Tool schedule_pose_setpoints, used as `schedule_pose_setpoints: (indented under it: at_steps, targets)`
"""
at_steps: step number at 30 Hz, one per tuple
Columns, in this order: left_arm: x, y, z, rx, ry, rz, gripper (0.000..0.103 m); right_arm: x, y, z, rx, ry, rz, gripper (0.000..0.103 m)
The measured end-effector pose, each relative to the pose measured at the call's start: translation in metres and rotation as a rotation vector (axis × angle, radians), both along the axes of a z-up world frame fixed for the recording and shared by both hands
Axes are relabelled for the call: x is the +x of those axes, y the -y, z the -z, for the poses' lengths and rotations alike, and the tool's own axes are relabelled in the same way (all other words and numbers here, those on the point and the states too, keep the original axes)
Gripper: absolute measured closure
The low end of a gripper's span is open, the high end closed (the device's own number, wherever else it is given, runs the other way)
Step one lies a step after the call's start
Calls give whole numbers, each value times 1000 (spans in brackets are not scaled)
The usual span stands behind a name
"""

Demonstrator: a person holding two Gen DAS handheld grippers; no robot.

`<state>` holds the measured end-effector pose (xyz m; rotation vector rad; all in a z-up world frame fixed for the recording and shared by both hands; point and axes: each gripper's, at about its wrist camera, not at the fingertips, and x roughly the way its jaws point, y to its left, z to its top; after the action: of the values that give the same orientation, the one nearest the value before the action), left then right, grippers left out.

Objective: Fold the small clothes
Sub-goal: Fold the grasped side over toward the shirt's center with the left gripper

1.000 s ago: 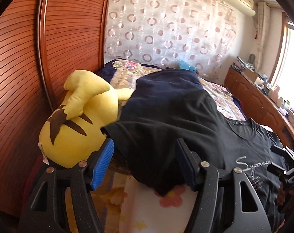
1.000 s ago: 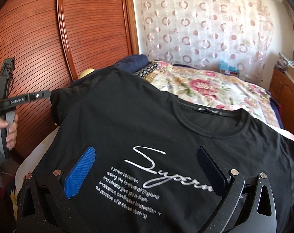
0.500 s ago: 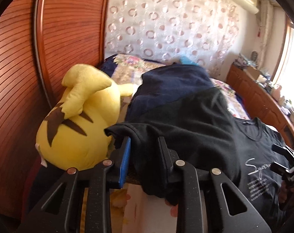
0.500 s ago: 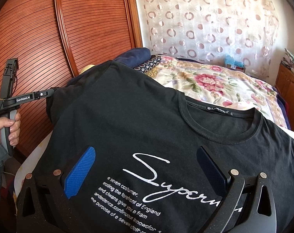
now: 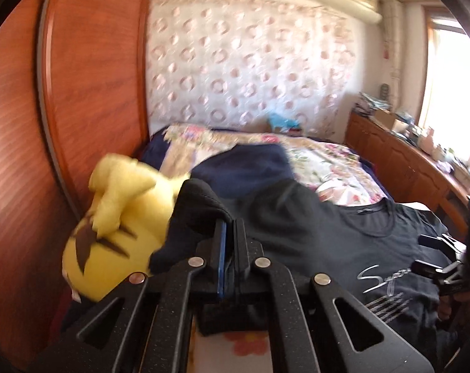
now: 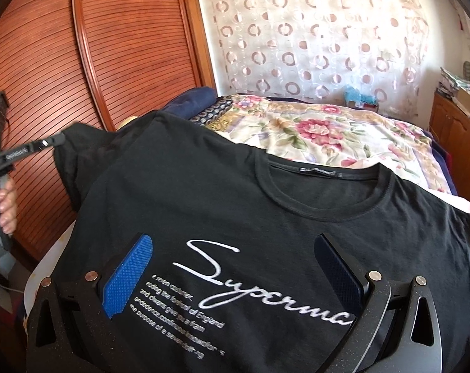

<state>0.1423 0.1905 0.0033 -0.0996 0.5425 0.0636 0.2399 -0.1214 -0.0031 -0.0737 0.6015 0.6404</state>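
Pinching the sleeve (image 5: 197, 208) of the black T-shirt (image 6: 222, 192) with the left gripper (image 5: 230, 233), jaws pressed together on the cloth, fabric bunched over the fingertips. Lying chest-up across the flowered bedspread (image 6: 321, 130), that shirt, white script print toward the near edge, collar toward the far side. Hovering low over the print with the right gripper (image 6: 231, 267), jaws spread wide, nothing between them, blue pad (image 6: 127, 273) to one side of the lettering.

Best done, by the look of it, by carrying the sleeve up and across toward the chest in one smooth arc, keeping the pinch near the hem so the shoulder line turns as a straight crease. Worth pinning the body flat with the right gripper, or the whole shirt may drag along.

Crowding the sleeve side: a yellow plush toy (image 5: 116, 227), just beside the raised sleeve, possibly touching it. Behind it, a wooden slatted wardrobe (image 6: 116, 62) close to the bed's edge, leaving little elbow room. Further up the bed, a dark blue garment (image 5: 244, 168), partly under the shirt's shoulder, likely to snag or ride along with the fold.
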Motion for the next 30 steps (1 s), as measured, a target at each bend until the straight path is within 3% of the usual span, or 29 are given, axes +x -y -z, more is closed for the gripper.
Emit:
schedule_pose_setpoints:
  at_steps: [6, 13, 20, 22, 24, 26, 30]
  targets:
    - [16, 40, -33, -4, 52, 122, 98, -12, 12, -1, 17, 12, 42, 0]
    - [48, 105, -35, -17, 26, 287, 98, -27, 30, -4, 28, 38, 123, 0]
    - [43, 114, -24, -19, -4, 287, 67, -44, 30, -1, 15, 33, 161, 0]
    - [40, 105, -21, -25, -19, 269, 65, -45, 23, -2, 13, 22, 153, 0]
    - [36, 98, -16, -26, -36, 244, 58, -46, 15, -2, 23, 5, 131, 3]
    - [30, 89, -8, -26, -47, 226, 38, -47, 5, -1, 29, -6, 101, 8]
    - [23, 74, 5, -40, -68, 191, 27, -52, -31, 1, 14, -20, 15, 17]
